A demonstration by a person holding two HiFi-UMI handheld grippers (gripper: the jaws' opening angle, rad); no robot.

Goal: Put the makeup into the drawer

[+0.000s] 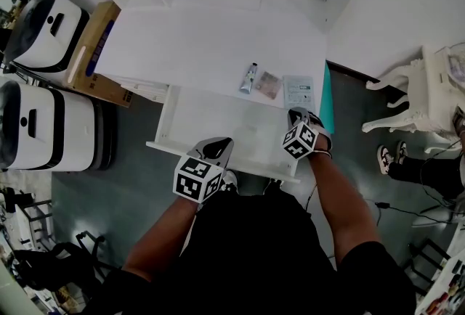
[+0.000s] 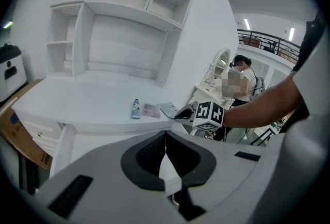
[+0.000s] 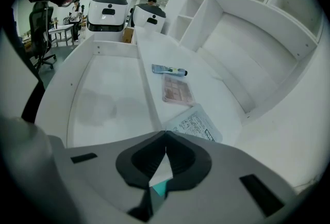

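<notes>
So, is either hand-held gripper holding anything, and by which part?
Nothing is held. The left hand-held gripper and the right hand-held gripper are both shut empty; the tube, palette and sachet lie on the desktop.

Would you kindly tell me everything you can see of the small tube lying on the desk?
The tube is small and slim, pale bluish, with a dark cap at one end. It looks like soft plastic, and its print is too small to read. It lies flat on the white desk, cap toward the back, just behind the open drawer. In the head view it is the leftmost of three items, beside but apart from a pinkish palette. Only the desk touches it.
</notes>
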